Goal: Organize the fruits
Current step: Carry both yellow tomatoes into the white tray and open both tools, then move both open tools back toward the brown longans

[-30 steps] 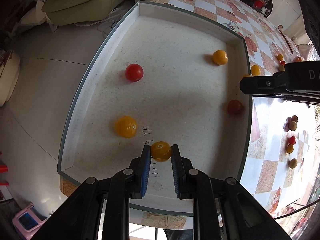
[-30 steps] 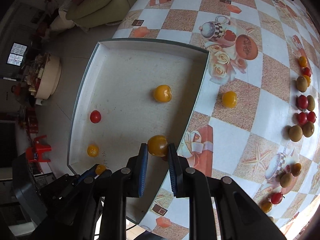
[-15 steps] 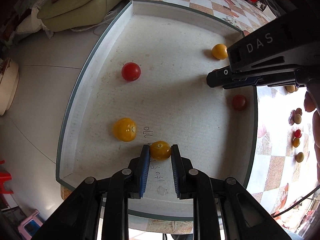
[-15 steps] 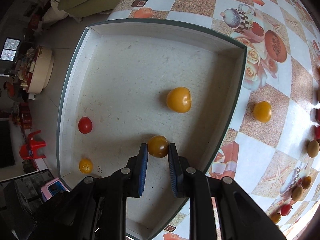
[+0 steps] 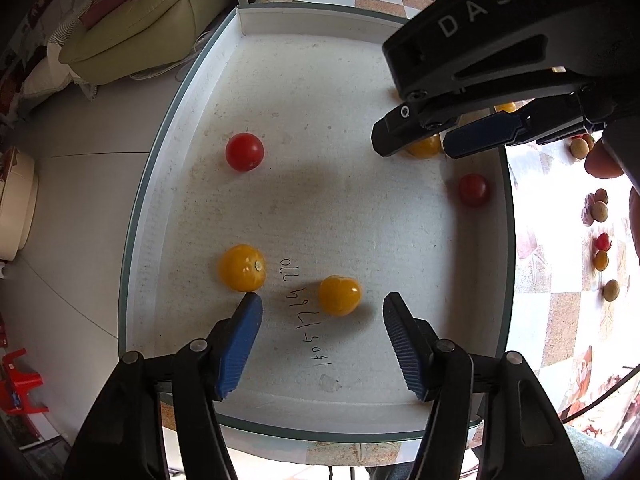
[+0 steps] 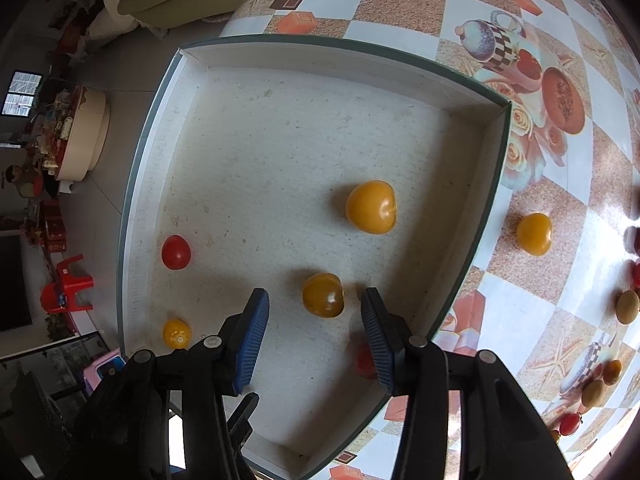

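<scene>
A white tray [image 5: 320, 80] with a green rim holds several small tomatoes. In the left wrist view my left gripper [image 5: 322, 304] is open over the tray's near end, and a yellow tomato [image 5: 339, 295] lies on the tray floor between its fingers. Another yellow tomato [image 5: 241, 267] and a red one [image 5: 244, 151] lie to the left. My right gripper [image 5: 412, 146] hangs over the far right of the tray. In the right wrist view my right gripper [image 6: 314, 300] is open around a dark yellow tomato [image 6: 323, 295] resting on the tray [image 6: 280, 128].
A red tomato [image 5: 473, 189] lies by the tray's right wall. A bigger yellow tomato [image 6: 371, 207] sits mid-tray. On the checkered tablecloth a yellow tomato [image 6: 534, 233] lies beside the tray, with more small fruits [image 6: 627, 306] further right. A sofa cushion [image 5: 140, 28] lies beyond the table.
Both grippers have opened and let go of their yellow tomatoes, which now rest on the tray floor. The right gripper has moved further in over the tray.
</scene>
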Action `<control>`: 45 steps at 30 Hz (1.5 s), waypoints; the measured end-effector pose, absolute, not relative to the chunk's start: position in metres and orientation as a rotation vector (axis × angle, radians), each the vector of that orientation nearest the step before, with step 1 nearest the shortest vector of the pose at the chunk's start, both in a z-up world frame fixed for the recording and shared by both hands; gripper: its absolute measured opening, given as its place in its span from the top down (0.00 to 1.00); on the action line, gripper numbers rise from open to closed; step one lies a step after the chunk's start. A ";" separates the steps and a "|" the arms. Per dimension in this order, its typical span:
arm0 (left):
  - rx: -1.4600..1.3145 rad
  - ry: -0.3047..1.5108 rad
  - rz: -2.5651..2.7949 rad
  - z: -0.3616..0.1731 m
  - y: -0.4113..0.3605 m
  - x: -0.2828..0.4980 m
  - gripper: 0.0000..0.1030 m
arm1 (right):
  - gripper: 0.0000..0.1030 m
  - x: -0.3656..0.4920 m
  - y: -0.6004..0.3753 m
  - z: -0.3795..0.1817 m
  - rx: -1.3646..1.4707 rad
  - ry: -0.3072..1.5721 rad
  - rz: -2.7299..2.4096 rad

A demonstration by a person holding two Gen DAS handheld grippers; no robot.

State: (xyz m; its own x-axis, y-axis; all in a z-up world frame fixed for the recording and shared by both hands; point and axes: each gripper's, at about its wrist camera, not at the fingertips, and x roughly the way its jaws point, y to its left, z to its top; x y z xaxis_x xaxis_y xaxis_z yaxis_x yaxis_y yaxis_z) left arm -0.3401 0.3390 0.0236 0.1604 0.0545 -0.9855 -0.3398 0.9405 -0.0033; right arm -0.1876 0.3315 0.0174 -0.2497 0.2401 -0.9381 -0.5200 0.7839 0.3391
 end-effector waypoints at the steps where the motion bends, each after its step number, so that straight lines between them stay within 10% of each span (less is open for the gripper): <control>1: -0.248 1.386 0.285 0.024 0.339 -0.340 0.37 | 0.39 -0.187 0.331 0.019 -0.210 1.680 0.733; 3: -0.243 1.392 0.285 0.025 0.337 -0.340 0.37 | 0.20 -0.184 0.329 0.024 -0.185 1.677 0.742; 30: -0.280 1.321 0.120 0.070 0.299 -0.276 0.37 | 0.00 -0.149 0.132 0.067 0.041 1.537 0.403; 33: -0.312 1.311 0.063 0.072 0.291 -0.263 0.10 | 0.00 -0.152 0.102 0.061 0.065 1.561 0.354; 45: -0.182 1.337 -0.014 0.065 0.222 -0.196 0.09 | 0.00 -0.178 0.013 0.037 0.072 1.616 0.216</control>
